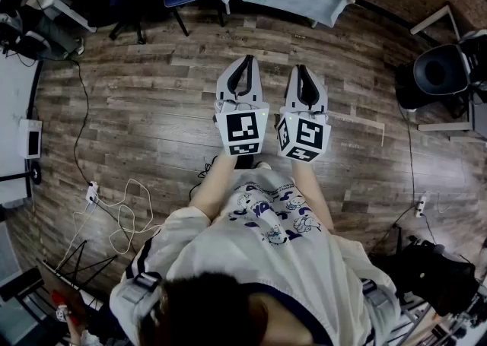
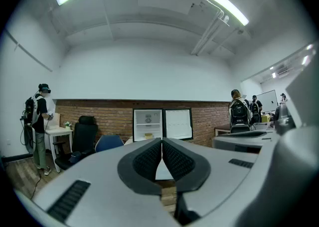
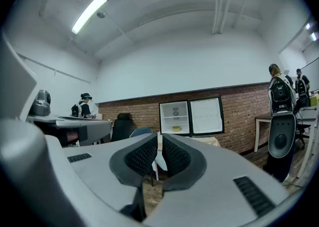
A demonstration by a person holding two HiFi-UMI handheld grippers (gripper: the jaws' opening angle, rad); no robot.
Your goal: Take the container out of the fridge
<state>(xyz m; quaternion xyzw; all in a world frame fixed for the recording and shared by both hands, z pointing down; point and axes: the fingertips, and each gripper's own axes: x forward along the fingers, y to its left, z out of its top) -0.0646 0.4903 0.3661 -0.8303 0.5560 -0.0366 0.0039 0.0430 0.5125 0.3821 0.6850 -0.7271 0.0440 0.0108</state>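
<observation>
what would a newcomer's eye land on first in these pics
The left claw and right claw sit side by side over the wood floor, both shut and empty. Far ahead, against the brick wall, stands the fridge with its door open and a yellow container on a shelf inside.

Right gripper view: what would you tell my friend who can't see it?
The right claw is shut and empty, aimed across the room at an open fridge by a brick wall. A small yellow container sits on a fridge shelf.
</observation>
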